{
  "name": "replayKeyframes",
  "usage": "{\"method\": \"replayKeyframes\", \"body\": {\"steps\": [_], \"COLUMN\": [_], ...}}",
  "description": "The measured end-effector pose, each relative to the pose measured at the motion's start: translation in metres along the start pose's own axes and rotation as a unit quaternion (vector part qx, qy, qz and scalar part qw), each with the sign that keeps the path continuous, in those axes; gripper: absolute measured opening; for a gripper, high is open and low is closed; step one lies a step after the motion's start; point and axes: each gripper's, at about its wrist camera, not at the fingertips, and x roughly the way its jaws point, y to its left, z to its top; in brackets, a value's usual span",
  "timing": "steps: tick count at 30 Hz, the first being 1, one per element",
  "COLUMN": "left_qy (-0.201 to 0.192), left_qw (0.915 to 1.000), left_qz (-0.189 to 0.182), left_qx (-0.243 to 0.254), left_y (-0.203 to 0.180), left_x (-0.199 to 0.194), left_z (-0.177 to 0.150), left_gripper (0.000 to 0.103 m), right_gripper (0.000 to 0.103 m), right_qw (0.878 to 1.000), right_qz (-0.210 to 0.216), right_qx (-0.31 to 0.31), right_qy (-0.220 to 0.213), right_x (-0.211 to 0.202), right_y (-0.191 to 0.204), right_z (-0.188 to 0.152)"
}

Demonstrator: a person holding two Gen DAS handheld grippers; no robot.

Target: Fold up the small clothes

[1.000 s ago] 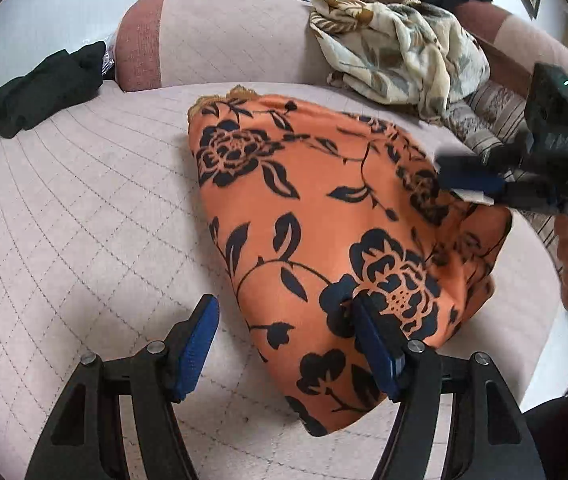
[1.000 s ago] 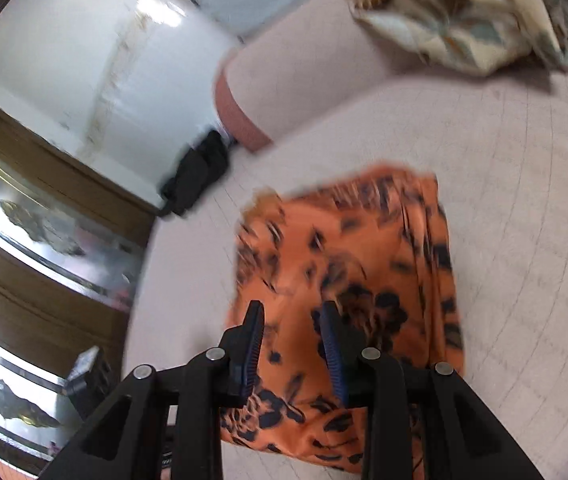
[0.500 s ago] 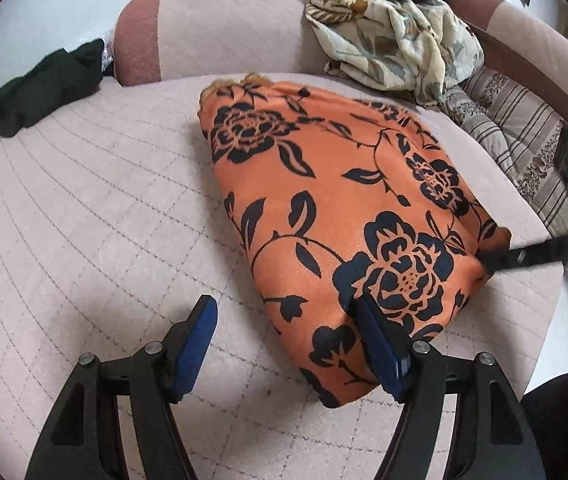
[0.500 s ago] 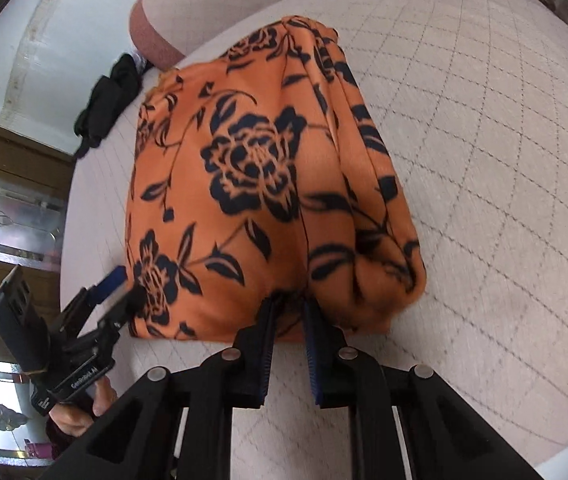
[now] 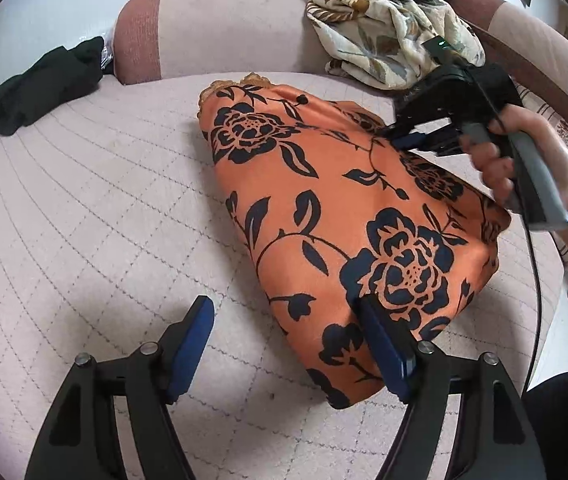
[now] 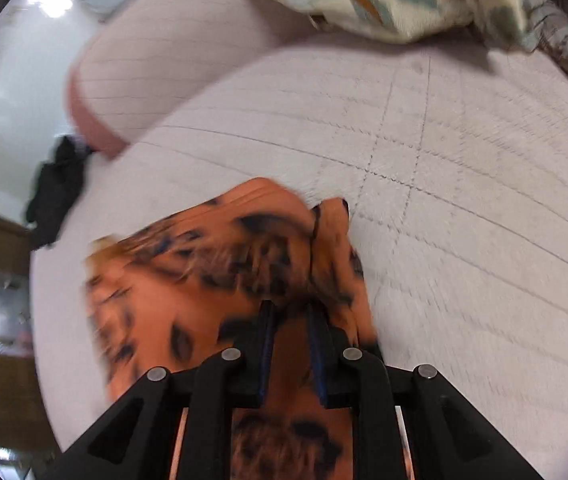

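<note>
The orange satin garment printed with dark navy roses is lying on the pale pink quilted sofa seat, its long axis running diagonally through the left wrist view from the lace-trimmed end at upper centre down to the broad end at lower right. The left claw is sitting at the bottom of that frame with its blue pads wide apart and gripping nothing; its right pad is lying at the garment's near edge, though actual contact cannot be confirmed.

The right claw is coming in from the upper right of the same view, over the cloth's far long edge. In its own blurred view the right claw is showing its pads close together with orange fabric bunched between them, so it appears to be clamping a fold.

Judging from this, the right claw is the nearer one, and the coming fold turns on carrying that edge across the long axis toward the lower left.
</note>
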Motion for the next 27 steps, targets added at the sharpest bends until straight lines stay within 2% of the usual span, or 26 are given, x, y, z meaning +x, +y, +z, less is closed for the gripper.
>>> {"method": "replayKeyframes", "body": {"steps": [2, 3, 4, 5, 7, 11, 13, 14, 16, 18, 19, 20, 22, 24, 27], "left_qy": [-0.005, -0.009, -0.012, -0.014, -0.014, -0.012, -0.015, -0.018, -0.020, -0.015, -0.014, -0.015, -0.020, -0.021, -0.028], "left_qw": [0.9999, 0.9999, 0.9997, 0.9996, 0.9998, 0.9999, 0.9997, 0.9995, 0.9986, 0.9988, 0.9990, 0.9991, 0.9992, 0.9995, 0.9993], "left_qz": [0.005, 0.009, 0.013, 0.015, 0.012, 0.006, 0.012, 0.019, 0.034, 0.033, 0.031, 0.029, 0.025, 0.022, 0.023], "left_qx": [0.007, 0.011, 0.016, 0.017, 0.012, 0.005, 0.013, 0.020, 0.035, 0.033, 0.030, 0.027, 0.021, 0.012, -0.006], "left_y": [-0.002, -0.003, -0.005, -0.005, -0.004, -0.001, -0.003, -0.006, -0.012, -0.013, -0.012, -0.011, -0.010, -0.007, -0.004], "left_x": [-0.001, -0.002, -0.003, -0.003, -0.004, -0.003, -0.003, -0.003, -0.003, -0.004, -0.005, -0.006, -0.009, -0.012, -0.019], "left_z": [-0.001, -0.002, -0.003, -0.004, -0.005, -0.007, -0.008, -0.008, -0.006, -0.004, -0.004, -0.004, -0.005, -0.005, -0.005], "left_gripper": [0.077, 0.077, 0.077, 0.077, 0.078, 0.079, 0.079, 0.079, 0.079, 0.079, 0.079, 0.079, 0.079, 0.079, 0.079], "right_gripper": [0.019, 0.019, 0.019, 0.021, 0.021, 0.021, 0.021, 0.021, 0.020, 0.019, 0.019, 0.019, 0.020, 0.021, 0.022], "right_qw": [1.000, 1.000, 1.000, 1.000, 0.999, 0.991, 0.989, 0.991, 0.994, 0.993, 0.992, 0.991, 0.991, 0.993, 0.992], "right_qz": [0.009, 0.000, -0.013, -0.009, 0.033, 0.106, 0.102, 0.092, 0.073, 0.103, 0.112, 0.127, 0.134, 0.110, 0.111], "right_qx": [0.020, 0.019, 0.001, -0.013, -0.039, -0.082, -0.104, -0.095, -0.083, -0.064, -0.048, -0.025, -0.019, -0.036, -0.052], "right_qy": [0.007, 0.012, 0.010, -0.002, -0.016, -0.001, 0.011, 0.021, 0.019, 0.003, 0.011, 0.017, -0.003, -0.024, -0.038], "right_x": [0.007, 0.003, -0.005, -0.012, -0.024, -0.013, 0.009, 0.025, 0.056, 0.058, 0.057, 0.048, 0.027, -0.006, -0.038], "right_y": [-0.003, 0.002, 0.013, 0.021, 0.042, 0.092, 0.115, 0.124, 0.126, 0.122, 0.117, 0.108, 0.097, 0.080, 0.055], "right_z": [0.007, 0.011, 0.013, 0.013, 0.009, 0.000, 0.000, 0.001, 0.007, 0.016, 0.019, 0.019, 0.015, 0.000, -0.018]}}
